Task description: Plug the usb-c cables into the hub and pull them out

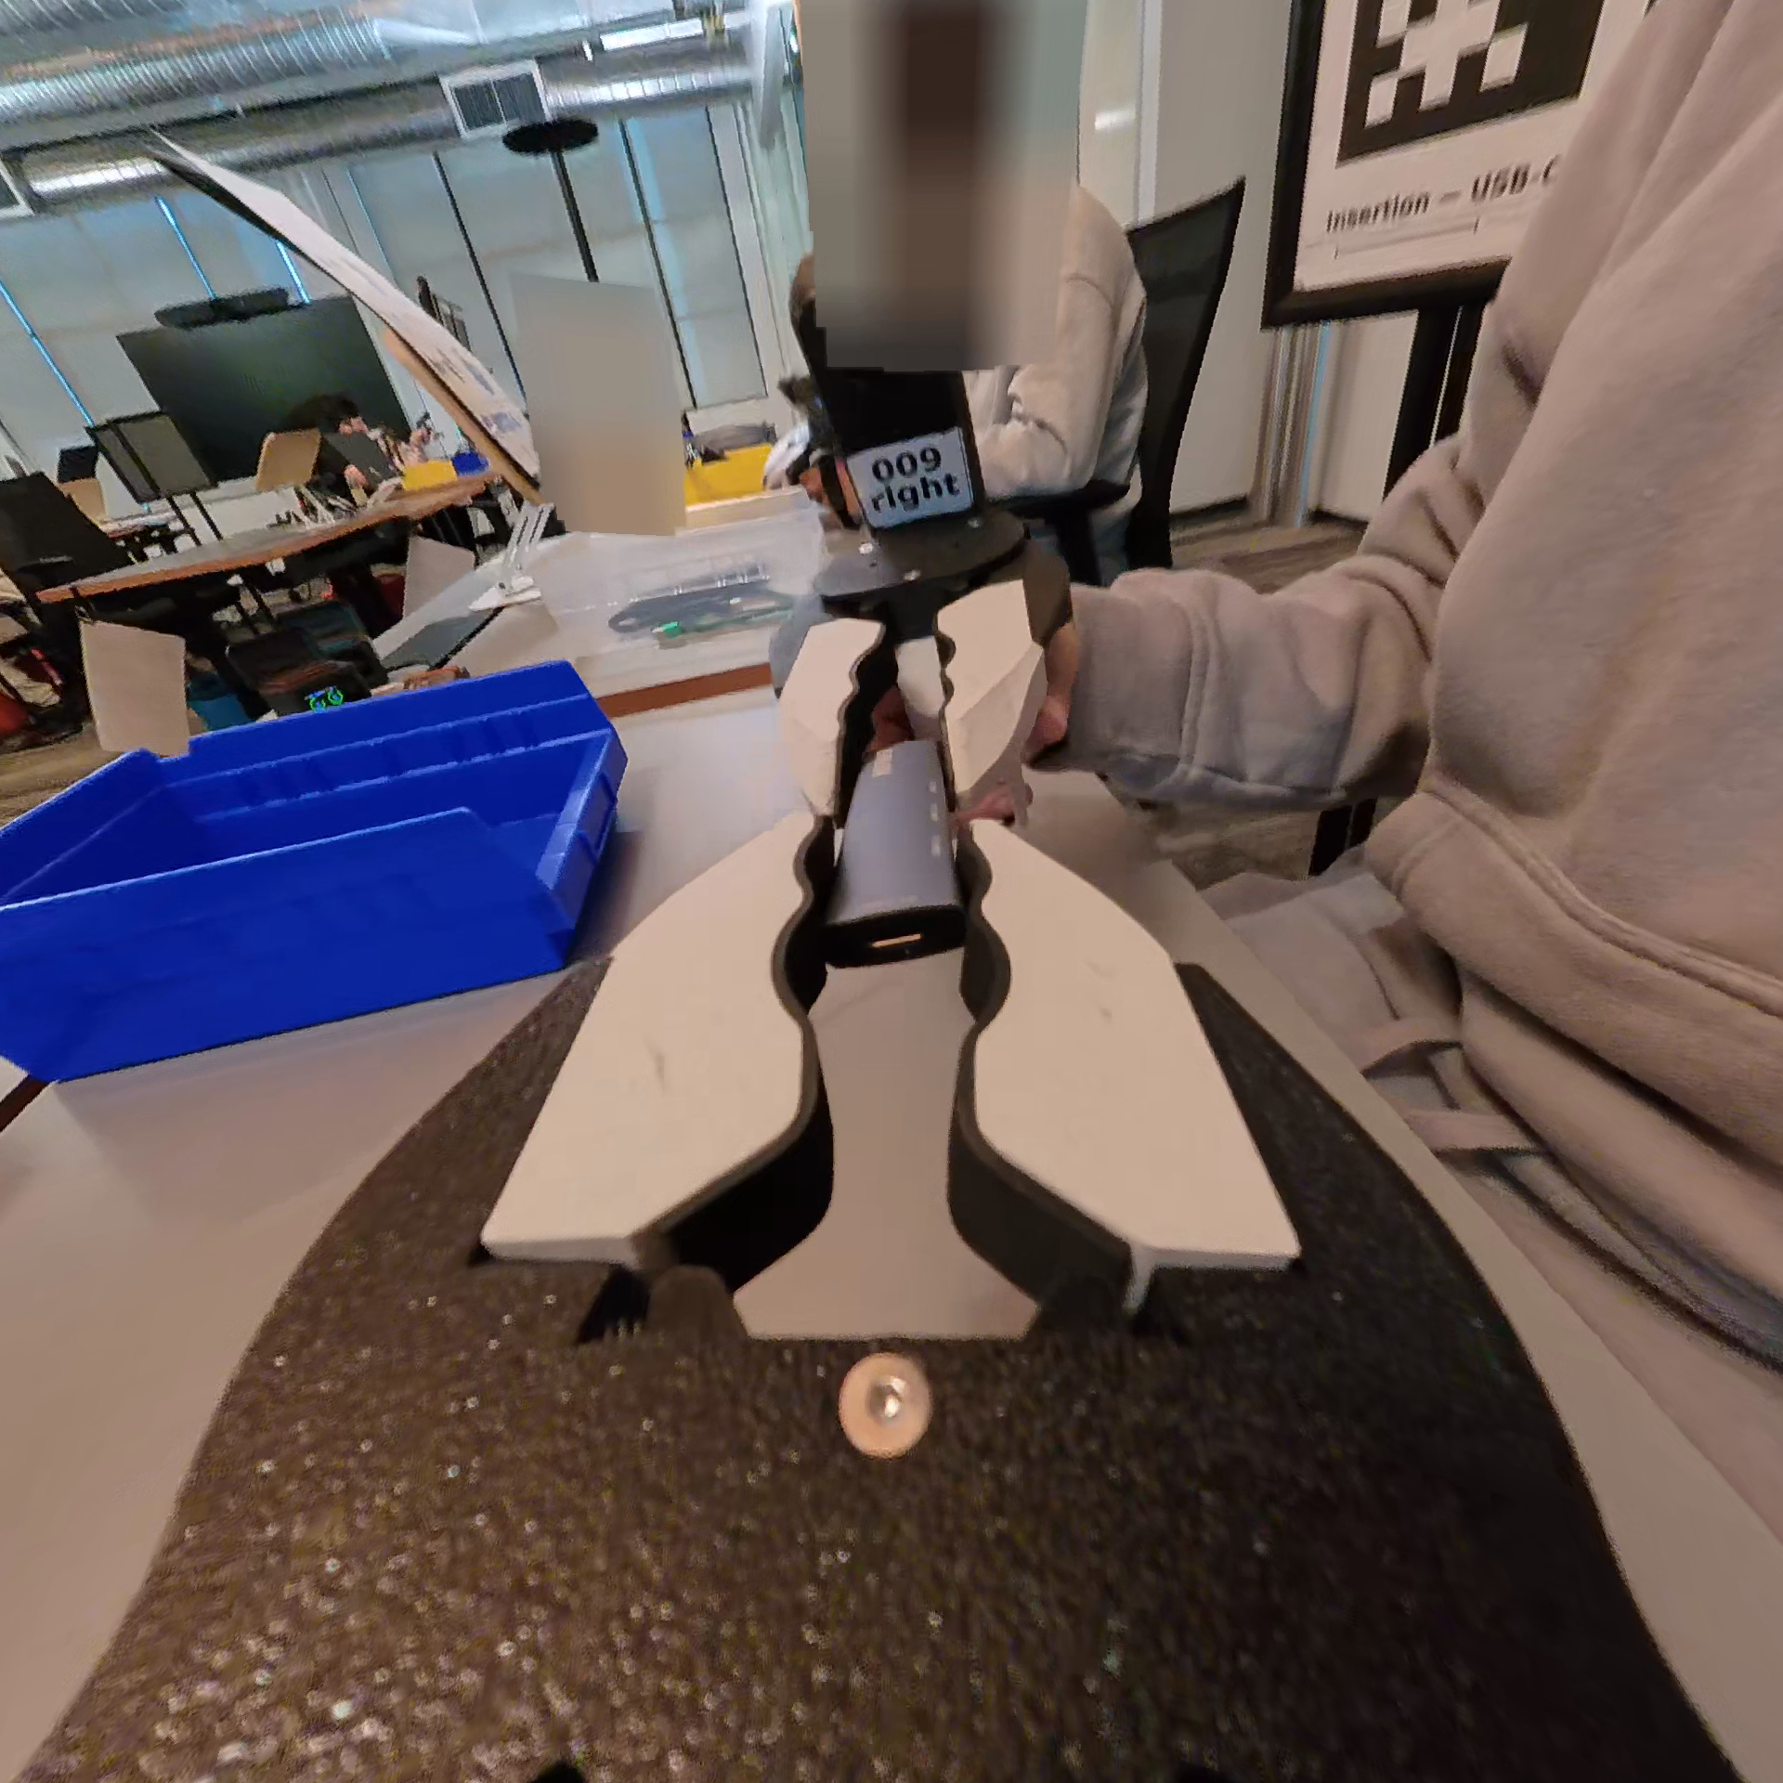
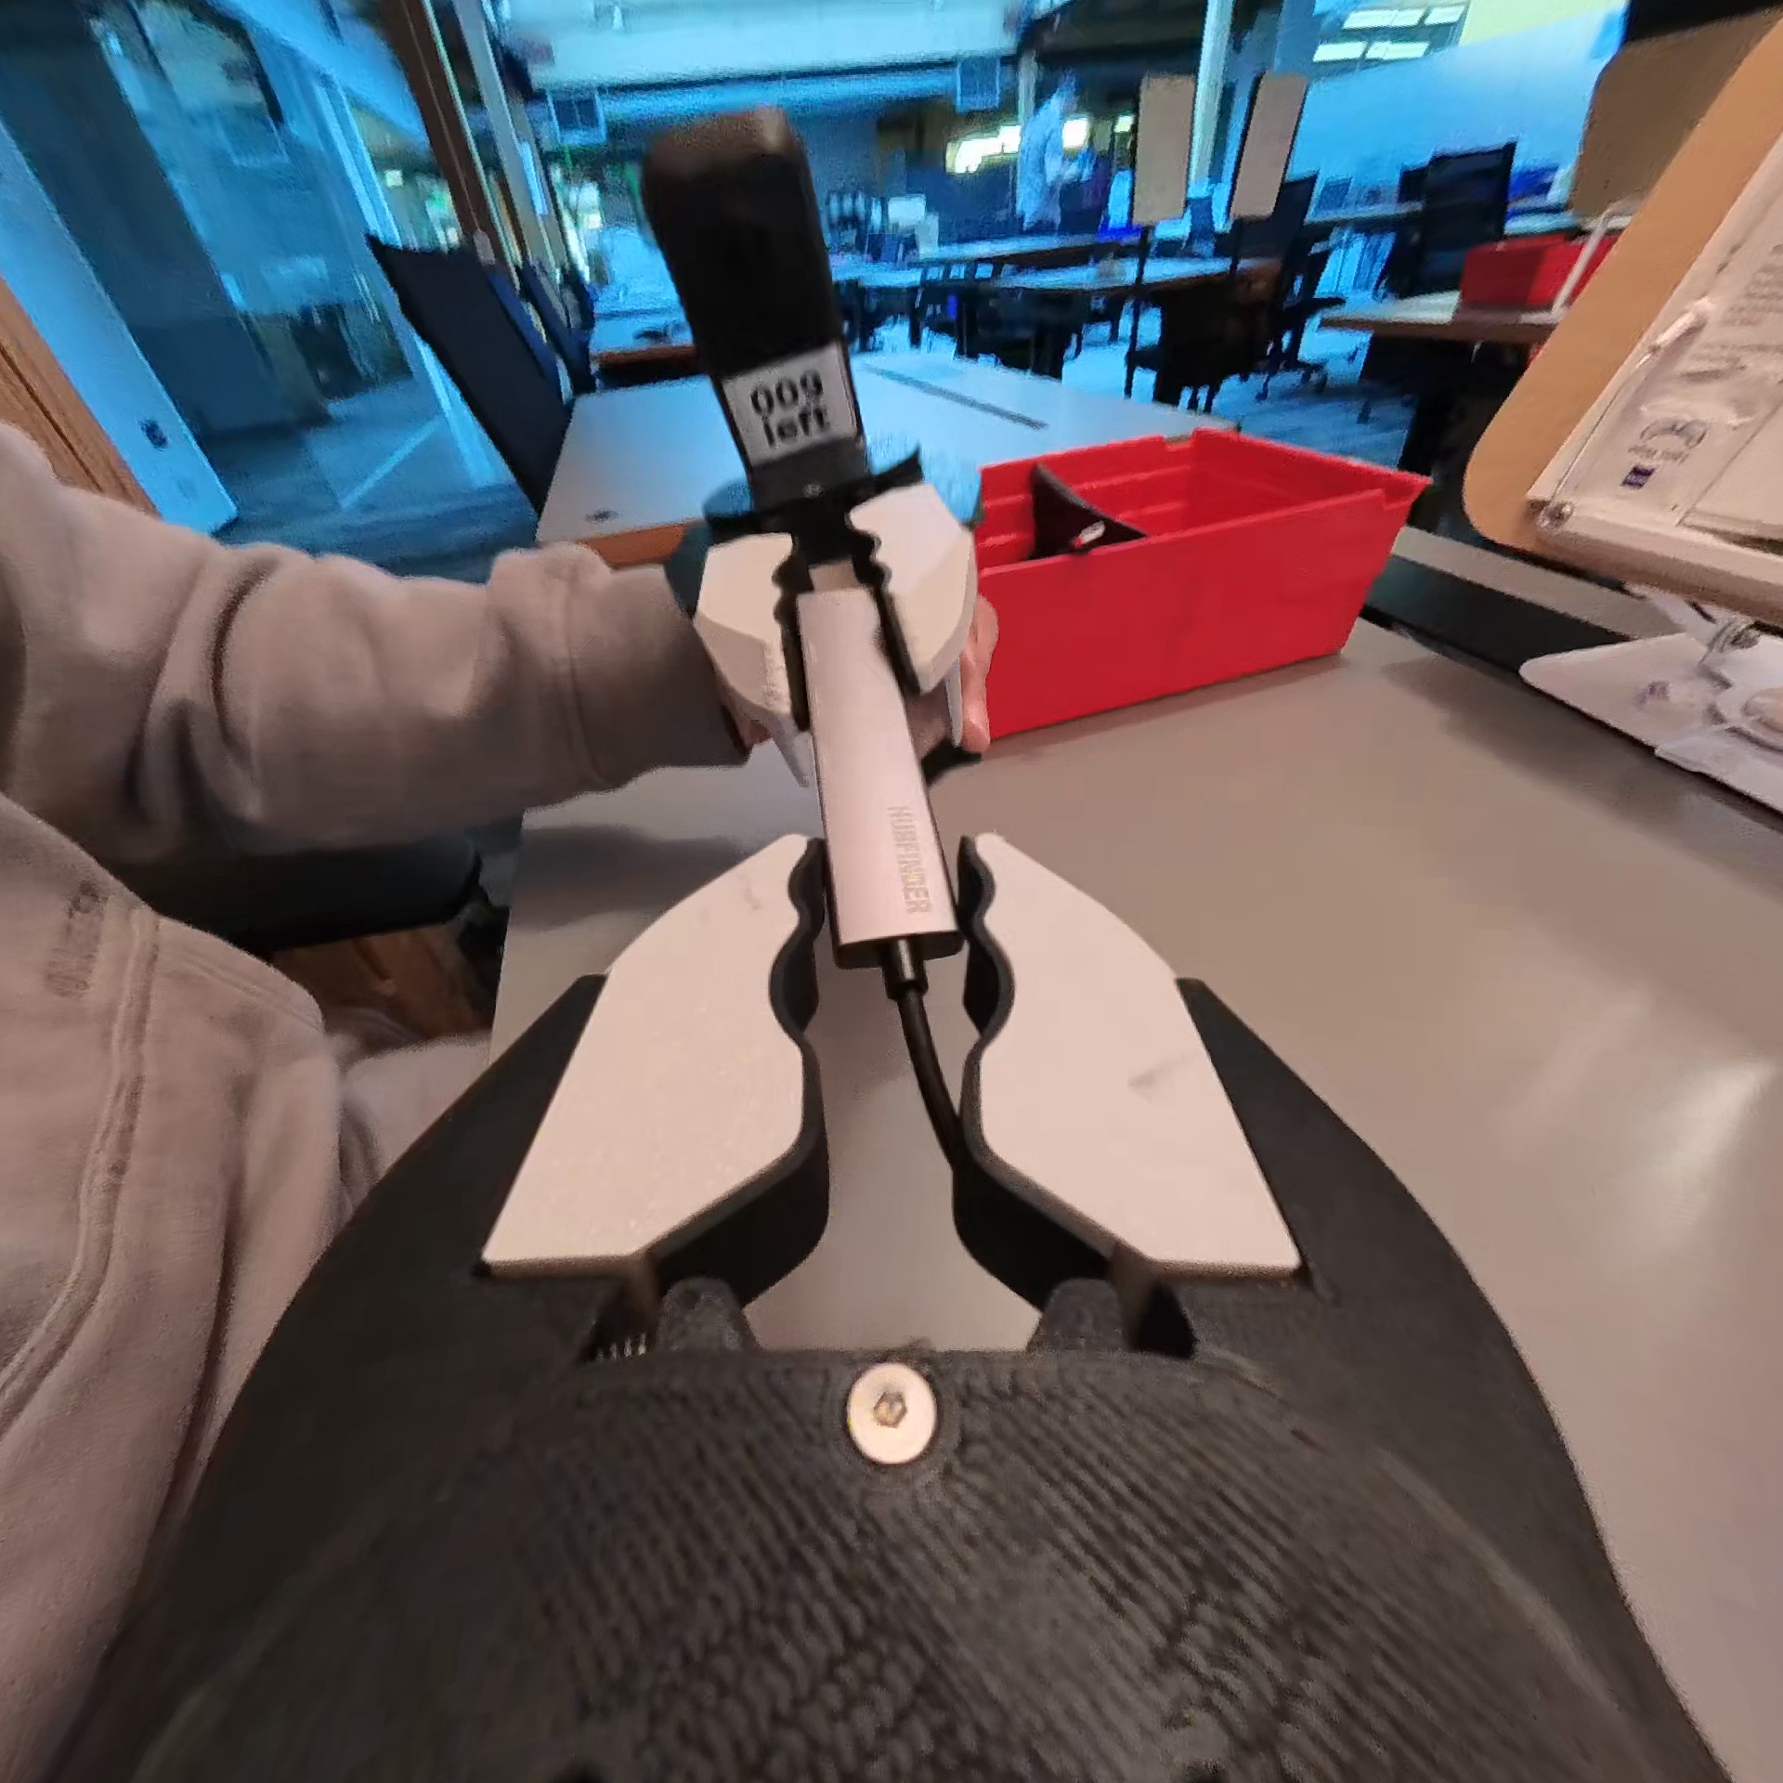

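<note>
A slim grey usb-c hub (image 1: 897, 868) is held level above the grey table (image 2: 1351, 917) between both grippers. My left gripper (image 1: 892, 849) is shut on the end with an empty port (image 1: 892, 944) that faces its camera. My right gripper (image 2: 888, 849) is shut on the other end of the hub (image 2: 868, 772), where a short black cable (image 2: 926, 1052) leaves it and runs back between the fingers. Each gripper shows across from the other: the right gripper (image 1: 897, 733) in the left wrist view, the left gripper (image 2: 839, 656) in the right wrist view.
A blue bin (image 1: 289, 868) stands on the table to the left. A red bin (image 2: 1187, 598) holding a black item (image 2: 1071, 526) stands beyond the hub. A clear box with cables (image 1: 675, 589) sits farther back. A stand with papers (image 2: 1659, 386) is at the right. The person's grey sleeves are close. Only a small space, under 4 cm, lies between the two pairs of fingers.
</note>
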